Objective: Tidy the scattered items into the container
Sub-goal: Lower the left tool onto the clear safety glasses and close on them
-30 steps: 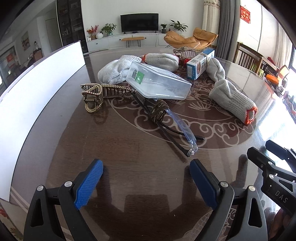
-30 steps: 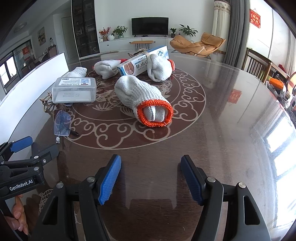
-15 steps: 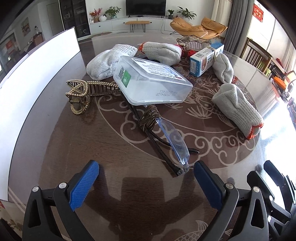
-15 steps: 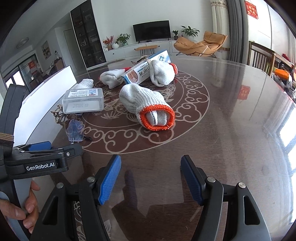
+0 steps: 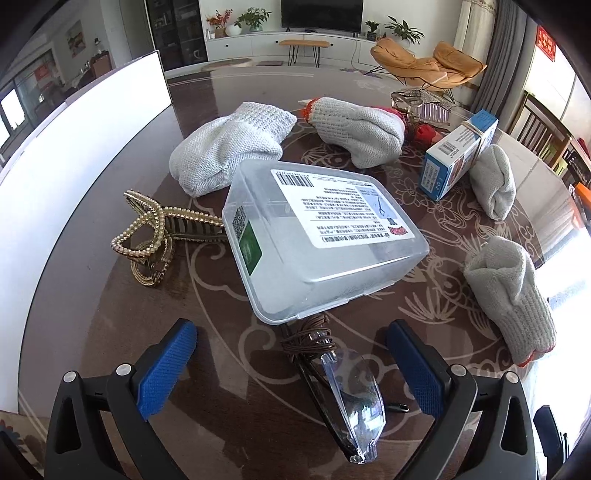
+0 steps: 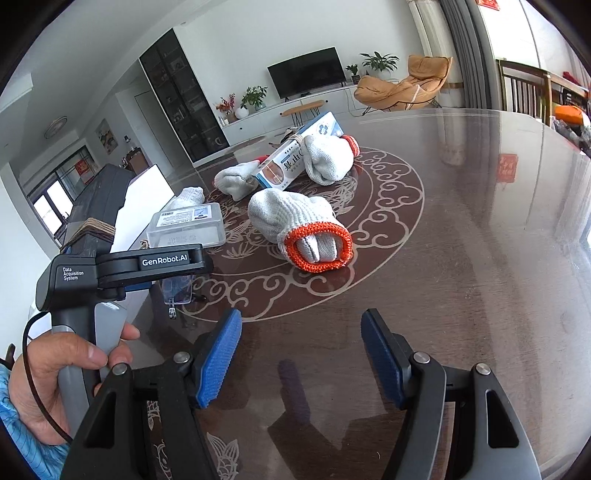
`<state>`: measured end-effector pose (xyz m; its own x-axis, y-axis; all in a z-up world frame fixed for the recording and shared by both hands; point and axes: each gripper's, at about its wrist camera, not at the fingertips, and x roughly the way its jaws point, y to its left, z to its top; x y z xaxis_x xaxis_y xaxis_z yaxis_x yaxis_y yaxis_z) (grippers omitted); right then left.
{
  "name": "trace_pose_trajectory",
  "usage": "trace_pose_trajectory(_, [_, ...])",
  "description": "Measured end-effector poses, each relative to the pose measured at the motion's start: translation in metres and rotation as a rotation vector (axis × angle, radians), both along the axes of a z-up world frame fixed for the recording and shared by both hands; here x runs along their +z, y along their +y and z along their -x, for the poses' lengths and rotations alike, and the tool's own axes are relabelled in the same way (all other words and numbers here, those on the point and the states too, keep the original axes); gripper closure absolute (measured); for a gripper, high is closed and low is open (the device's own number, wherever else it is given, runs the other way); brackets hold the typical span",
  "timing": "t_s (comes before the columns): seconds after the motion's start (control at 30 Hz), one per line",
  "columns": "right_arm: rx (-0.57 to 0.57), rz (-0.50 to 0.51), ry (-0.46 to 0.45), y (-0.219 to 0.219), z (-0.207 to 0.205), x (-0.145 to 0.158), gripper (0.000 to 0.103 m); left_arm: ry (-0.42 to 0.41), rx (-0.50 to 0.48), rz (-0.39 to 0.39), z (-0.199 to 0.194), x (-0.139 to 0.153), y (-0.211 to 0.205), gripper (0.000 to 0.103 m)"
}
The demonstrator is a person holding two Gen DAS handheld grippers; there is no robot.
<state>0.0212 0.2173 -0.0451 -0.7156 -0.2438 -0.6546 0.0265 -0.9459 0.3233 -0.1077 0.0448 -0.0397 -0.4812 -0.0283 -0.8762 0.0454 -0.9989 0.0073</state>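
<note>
Hovering my left gripper, jaws wide and empty, over the safety glasses lying lengthwise between them on the table, right gripper parted, empty, farther off.

Home living and dining room, daylit. Flat television on a long white cabinet at the top centre of the left wrist view, potted plants beside it. Orange lounge chair at upper right, grey curtains and wooden dining chairs at far right. Dark glossy dining table with pale scroll pattern filling the foreground.
</note>
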Motion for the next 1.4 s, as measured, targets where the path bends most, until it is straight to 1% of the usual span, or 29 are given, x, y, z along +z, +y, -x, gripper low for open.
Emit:
trace_pose_trajectory(0.13, [-0.001,0.02,0.004,0.002,0.0,0.0,0.035,0.054,-0.017,0.002,-0.004,-0.001,-0.002,0.0])
trace_pose_trajectory(0.27, [0.012,0.012,0.014,0.0,-0.002,0.001,0.035,0.048,-0.034,-0.001,0.002,0.0,-0.005,0.0])
trace_pose_trajectory(0.4, [0.009,0.015,0.014,0.0,-0.002,0.002,0.035,0.055,-0.03,0.0,0.003,0.0,-0.006,0.0])
trace_pose_trajectory(0.63, [-0.015,0.012,0.003,0.002,-0.003,0.001,0.035,0.098,-0.027,0.003,0.0,-0.001,-0.007,0.0])
trace_pose_trajectory(0.87, [-0.034,0.001,-0.014,0.003,-0.001,-0.002,0.035,0.092,-0.032,0.003,0.0,0.0,-0.007,0.0])
trace_pose_trajectory(1.03, [-0.054,-0.005,-0.023,0.004,0.0,-0.003,0.035,0.081,-0.101,-0.004,-0.004,0.001,-0.01,0.0])
trace_pose_trajectory(1.07, [-0.058,-0.006,-0.027,0.004,0.001,-0.004,0.035,0.084,-0.109,-0.001,-0.007,0.002,-0.011,0.003])
trace_pose_trajectory(1.1, [-0.06,-0.008,-0.03,0.004,0.001,-0.004,0.035,0.093,-0.104,-0.002,-0.01,0.005,-0.015,0.014])
trace_pose_trajectory(1.13, [-0.06,-0.01,-0.031,0.004,0.001,-0.004,0.035,0.103,-0.095,-0.003,-0.014,0.007,-0.02,0.031])
trace_pose_trajectory(1.17, [-0.061,-0.013,-0.031,0.004,0.001,-0.004,0.035,0.111,-0.094,-0.006,-0.018,0.009,-0.025,0.04])
trace_pose_trajectory(1.2, [-0.061,-0.015,-0.032,0.004,0.002,-0.004,0.035,0.118,-0.1,-0.009,-0.021,0.011,-0.03,0.062])
trace_pose_trajectory(1.23, [-0.061,-0.018,-0.033,0.003,0.002,-0.004,0.035,0.117,-0.102,-0.015,-0.023,0.012,-0.037,0.076])
trace_pose_trajectory(1.3, [-0.062,-0.023,-0.034,0.003,0.002,-0.004,0.035,0.111,-0.108,-0.078,-0.029,0.014,-0.051,0.077])
trace_pose_trajectory(1.33, [-0.063,-0.026,-0.035,0.002,0.002,-0.004,0.035,0.107,-0.109,-0.098,-0.033,0.015,-0.057,0.077])
trace_pose_trajectory(1.4, [-0.063,-0.034,-0.037,0.001,0.003,-0.004,0.035,0.095,-0.129,-0.105,-0.044,0.016,-0.065,0.077])
